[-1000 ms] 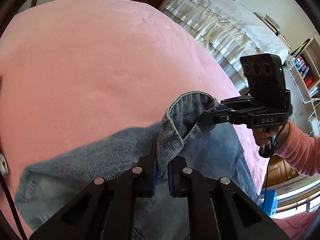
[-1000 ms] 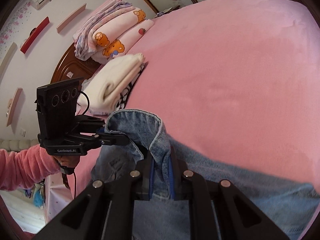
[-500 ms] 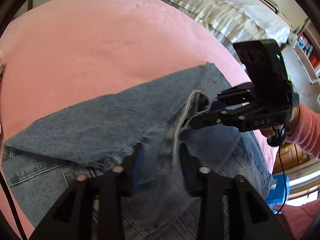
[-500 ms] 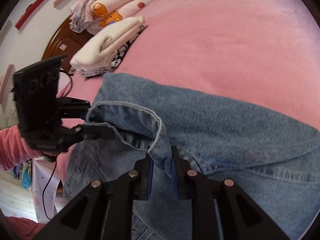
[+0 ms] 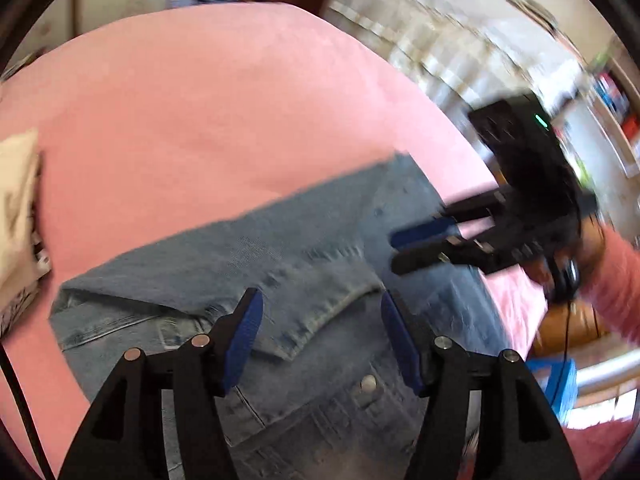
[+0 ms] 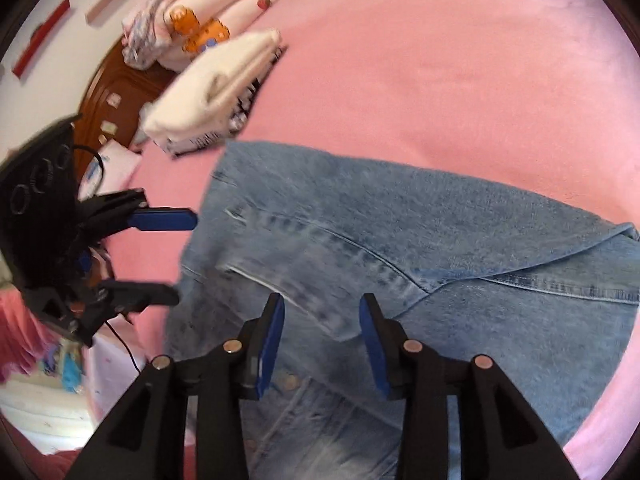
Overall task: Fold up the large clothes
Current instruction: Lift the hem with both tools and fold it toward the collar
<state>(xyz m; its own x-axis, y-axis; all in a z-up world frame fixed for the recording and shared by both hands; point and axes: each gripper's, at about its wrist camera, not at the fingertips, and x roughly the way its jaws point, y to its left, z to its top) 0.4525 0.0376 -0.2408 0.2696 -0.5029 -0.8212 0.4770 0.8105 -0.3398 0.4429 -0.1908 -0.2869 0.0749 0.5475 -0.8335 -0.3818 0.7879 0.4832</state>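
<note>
A blue denim jacket point(image 5: 328, 256) lies on the pink bed point(image 5: 208, 120), with its sleeve folded flat across the body. It also shows in the right wrist view point(image 6: 400, 248). My left gripper point(image 5: 320, 308) is open and empty just above the sleeve cuff. My right gripper point(image 6: 322, 306) is open and empty above the folded sleeve. In the left wrist view the right gripper point(image 5: 394, 250) hovers at the jacket's right side, jaws apart. In the right wrist view the left gripper point(image 6: 184, 256) hovers off the jacket's left edge, jaws apart.
Folded cream and patterned clothes point(image 6: 216, 92) are stacked on the pink bed point(image 6: 440, 60) beyond the jacket, by a wooden headboard point(image 6: 108, 92). A second bed with a cream cover point(image 5: 460, 48) and shelves stand to the right of the bed's edge.
Both grippers held the sleeve cuff, carried it across and laid it on the jacket. Both have opened and let go, and have drawn back. The sleeve now lies flat.
</note>
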